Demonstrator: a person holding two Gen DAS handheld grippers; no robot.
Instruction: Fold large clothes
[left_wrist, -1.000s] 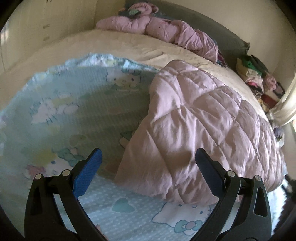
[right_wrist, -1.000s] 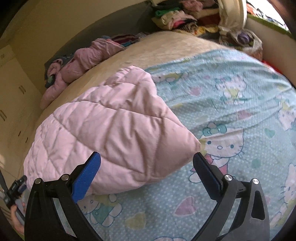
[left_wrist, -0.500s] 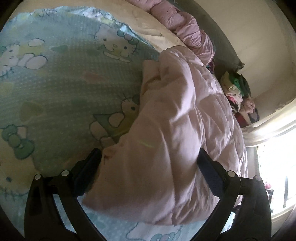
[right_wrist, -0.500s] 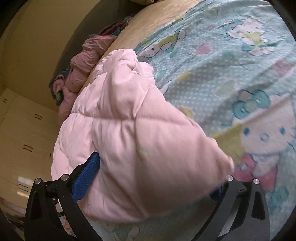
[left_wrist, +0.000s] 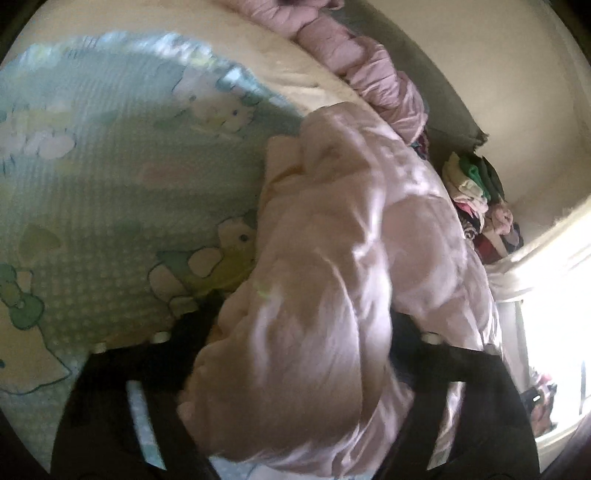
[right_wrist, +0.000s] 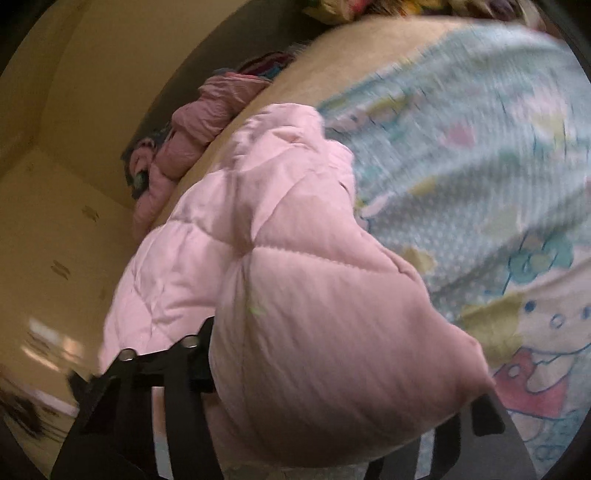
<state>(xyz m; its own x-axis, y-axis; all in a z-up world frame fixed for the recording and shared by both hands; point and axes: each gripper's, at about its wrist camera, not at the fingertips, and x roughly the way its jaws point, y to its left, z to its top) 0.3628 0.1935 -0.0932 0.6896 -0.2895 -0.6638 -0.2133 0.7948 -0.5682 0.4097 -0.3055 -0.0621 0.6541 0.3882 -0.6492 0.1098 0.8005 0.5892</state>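
Observation:
A pale pink quilted garment lies crumpled on a bed with a blue cartoon-cat sheet. My left gripper is closing on the garment's near edge, and the padded cloth bulges up between its black fingers and hides the pads. In the right wrist view the same garment fills the middle. My right gripper is closing on a puffy corner of it. That cloth covers both pads, with only the finger frames showing at either side.
A second, darker pink puffy jacket lies bunched at the bed's far edge. A pile of folded clothes is stacked in the corner beside a bright window. Cream cupboard doors stand beyond the bed. The sheet spreads to the right.
Both grippers moved forward and down onto the pink garment's near edge. Their jaws went from wide apart to narrowed around bunched padding, and the blue pads are now buried in cloth.

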